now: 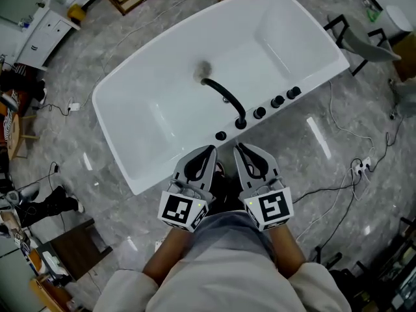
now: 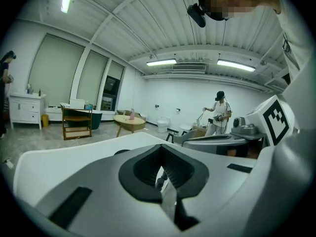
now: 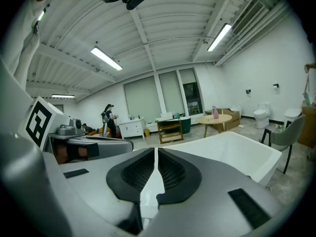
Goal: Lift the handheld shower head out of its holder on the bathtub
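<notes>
A white bathtub [image 1: 156, 119] lies slantwise on the grey floor. On its near rim stands a row of black fittings [image 1: 277, 101], with an arched black spout [image 1: 224, 96] reaching over the basin. Which fitting holds the handheld shower head I cannot tell. My left gripper [image 1: 209, 150] and right gripper [image 1: 238, 147] sit side by side just short of the near rim, below the spout's base [image 1: 240, 123], touching nothing. Both are shut and hold nothing. The left gripper [image 2: 161, 148] points over the tub rim. The right gripper [image 3: 156, 150] sees the tub [image 3: 237, 147] to its right.
Cables [image 1: 338, 190] trail over the floor right of the tub, ending at a power strip [image 1: 359, 166]. A chair [image 1: 361, 41] stands at the tub's far right end. A white cabinet [image 1: 45, 28] and wooden frames stand at the far left. A person [image 2: 218, 113] stands in the background.
</notes>
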Tool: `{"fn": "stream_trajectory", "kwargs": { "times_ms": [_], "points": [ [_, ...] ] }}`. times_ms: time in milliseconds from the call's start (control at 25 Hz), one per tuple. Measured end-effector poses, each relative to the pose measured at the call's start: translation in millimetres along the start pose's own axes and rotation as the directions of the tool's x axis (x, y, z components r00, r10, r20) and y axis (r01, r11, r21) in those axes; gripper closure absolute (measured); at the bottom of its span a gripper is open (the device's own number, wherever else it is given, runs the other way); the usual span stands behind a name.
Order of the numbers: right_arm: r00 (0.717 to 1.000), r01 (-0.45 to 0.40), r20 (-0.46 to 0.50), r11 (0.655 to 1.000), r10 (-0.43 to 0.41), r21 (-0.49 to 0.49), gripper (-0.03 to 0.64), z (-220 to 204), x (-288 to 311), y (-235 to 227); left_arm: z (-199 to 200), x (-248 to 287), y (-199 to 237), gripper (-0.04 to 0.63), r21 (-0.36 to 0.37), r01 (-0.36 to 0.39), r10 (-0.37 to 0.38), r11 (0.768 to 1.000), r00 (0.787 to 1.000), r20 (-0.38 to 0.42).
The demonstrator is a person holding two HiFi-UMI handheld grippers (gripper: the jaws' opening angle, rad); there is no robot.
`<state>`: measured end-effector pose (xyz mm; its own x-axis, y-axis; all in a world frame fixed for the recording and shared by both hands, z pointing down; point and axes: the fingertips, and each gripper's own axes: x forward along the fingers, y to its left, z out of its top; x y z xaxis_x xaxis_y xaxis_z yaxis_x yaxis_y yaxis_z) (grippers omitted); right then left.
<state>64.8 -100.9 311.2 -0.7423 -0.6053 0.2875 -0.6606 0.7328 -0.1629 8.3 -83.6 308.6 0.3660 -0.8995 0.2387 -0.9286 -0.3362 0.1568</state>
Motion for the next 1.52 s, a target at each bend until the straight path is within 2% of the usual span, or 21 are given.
{"fn": "stream_trajectory", "kwargs": {
  "times_ms": [200,360,640,1080,1320,1520],
  "points": [
    [1.0,0.008,-0.03,1.0,-0.008,-0.014,0.591,-24,15,11,-26,-1,12,0.591,-0.012,0.024,-0.024,1.0,0.999,-0.037],
    [0.997,0.017,-0.08,1.0,-0.017,0.006,0.528,-47,27,17,-45,-2,21,0.591,-0.026,0.037,-0.039,0.999,0.997,-0.062],
    [0.986,0.048,-0.161,0.999,-0.045,0.014,0.493,-98,44,19,-75,-7,28,0.591,-0.063,0.062,-0.067,0.996,0.994,-0.089],
    [0.965,0.081,-0.251,0.996,-0.072,0.027,0.433,-167,79,19,-122,-11,53,0.591,-0.096,0.031,-0.043,0.995,0.991,-0.127],
    [0.952,0.104,-0.293,0.994,-0.09,0.033,0.419,-202,100,6,-146,-5,63,0.591,-0.103,0.027,-0.043,0.994,0.988,-0.15],
    [0.942,0.115,-0.32,0.993,-0.1,0.027,0.417,-232,113,-2,-172,0,70,0.591,-0.145,0.014,-0.042,0.989,0.98,-0.195]
  ]
}}
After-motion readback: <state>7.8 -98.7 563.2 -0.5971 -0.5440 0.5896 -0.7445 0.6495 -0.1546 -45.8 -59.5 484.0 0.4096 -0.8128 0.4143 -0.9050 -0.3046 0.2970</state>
